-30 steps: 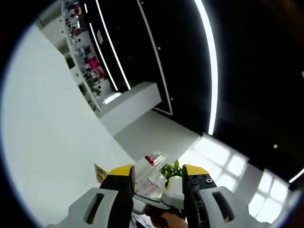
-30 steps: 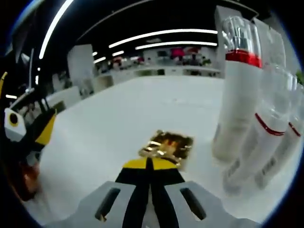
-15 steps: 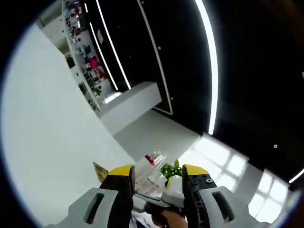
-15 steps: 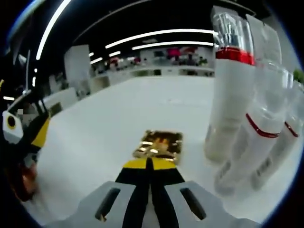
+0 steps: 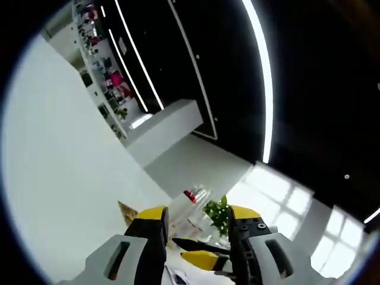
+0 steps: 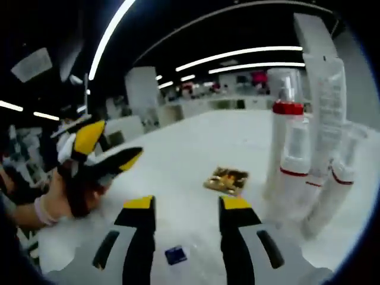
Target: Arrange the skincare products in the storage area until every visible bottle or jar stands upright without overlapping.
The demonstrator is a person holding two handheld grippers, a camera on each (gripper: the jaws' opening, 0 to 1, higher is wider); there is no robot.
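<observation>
The room was large, with a black ceiling (image 5: pixel 309 77) crossed by long white light strips (image 6: pixel 261 52). A broad white bench (image 6: pixel 190 148) ran toward distant shelves (image 5: pixel 104 65) crowded with pink and red goods. Bright window panes (image 5: pixel 279 199) showed past a white counter (image 5: pixel 163 127).

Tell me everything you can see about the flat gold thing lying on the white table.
The gold item is a flat, roughly square piece with a shiny, mottled gold and dark brown face, like foil or metallic packaging. It lies flat on the white table, just left of the cluster of white bottles with red bands, apart from them. It sits ahead of the right gripper, whose jaws stand open, and nothing grips or touches it.
</observation>
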